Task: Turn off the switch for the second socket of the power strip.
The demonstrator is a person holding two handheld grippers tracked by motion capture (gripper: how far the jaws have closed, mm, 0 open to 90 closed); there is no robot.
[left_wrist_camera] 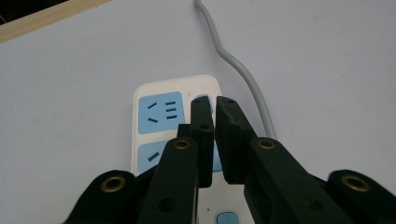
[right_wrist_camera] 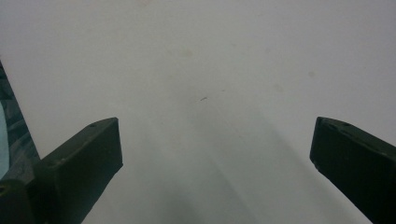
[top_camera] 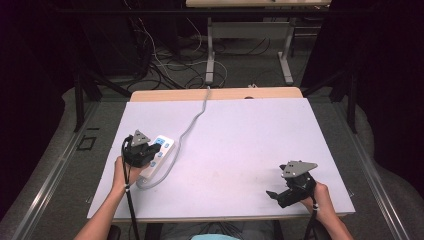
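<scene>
At the left front of the bench (top_camera: 235, 150), a white power strip (top_camera: 161, 155) lies flat with its grey cable (top_camera: 192, 125) trailing toward the far edge and over it. The left gripper (left_wrist_camera: 214, 106) is positioned over the strip with its jaws nearly together, a narrow gap between them and nothing held; the tips point at a small blue switch (left_wrist_camera: 202, 99) beside the blue socket (left_wrist_camera: 160, 112), which suggests the jaws are kept narrow to work as a single pressing tip. The right gripper (top_camera: 274, 195) rests near the right front corner, well apart from the strip, with its jaws wide apart and nothing between them; it appears parked clear of the work. A pale, matte sheet covers the bench, leaving a wooden strip exposed at the far edge. Beyond it, loose cables lie on a grey floor around metal table legs (top_camera: 210, 55), with dark curtains on both sides.
</scene>
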